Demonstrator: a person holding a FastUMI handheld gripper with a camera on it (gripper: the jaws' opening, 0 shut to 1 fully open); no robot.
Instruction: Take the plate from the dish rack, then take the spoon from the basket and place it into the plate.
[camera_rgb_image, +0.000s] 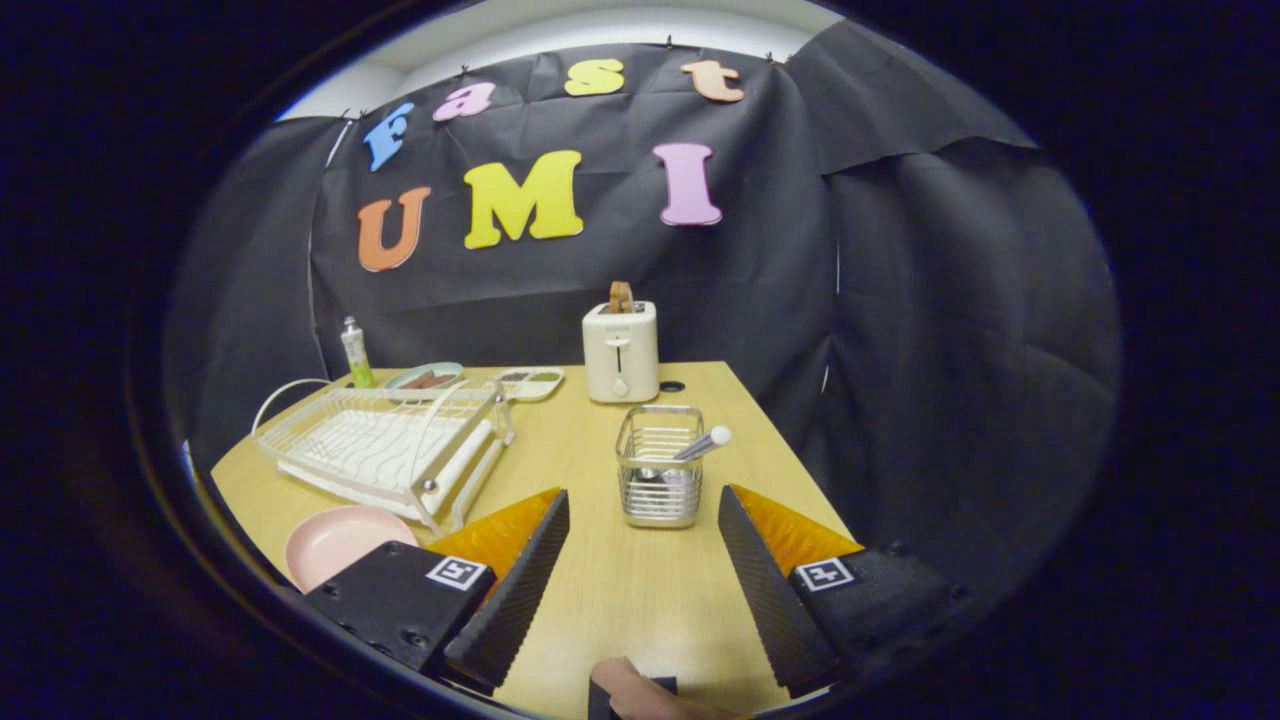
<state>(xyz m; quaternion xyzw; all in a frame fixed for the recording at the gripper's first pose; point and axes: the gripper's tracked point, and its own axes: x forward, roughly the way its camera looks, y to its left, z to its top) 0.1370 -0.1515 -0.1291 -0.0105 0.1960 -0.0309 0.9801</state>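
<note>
A pink plate (335, 540) lies flat on the wooden table (600, 590), just left of my left finger and in front of the white wire dish rack (385, 445). The rack holds no plate. A wire basket (659, 465) stands just ahead of my fingers, in line with the gap between them. The spoon (703, 443) leans inside it, its handle sticking out to the upper right. My gripper (643, 505) is open, with bare table between the fingers.
A cream toaster (621, 350) stands at the table's far edge with something brown in its slot. Left of it are two small dishes (530, 381) with food and a green tube (355, 352). Part of a hand (640, 695) shows behind the fingers.
</note>
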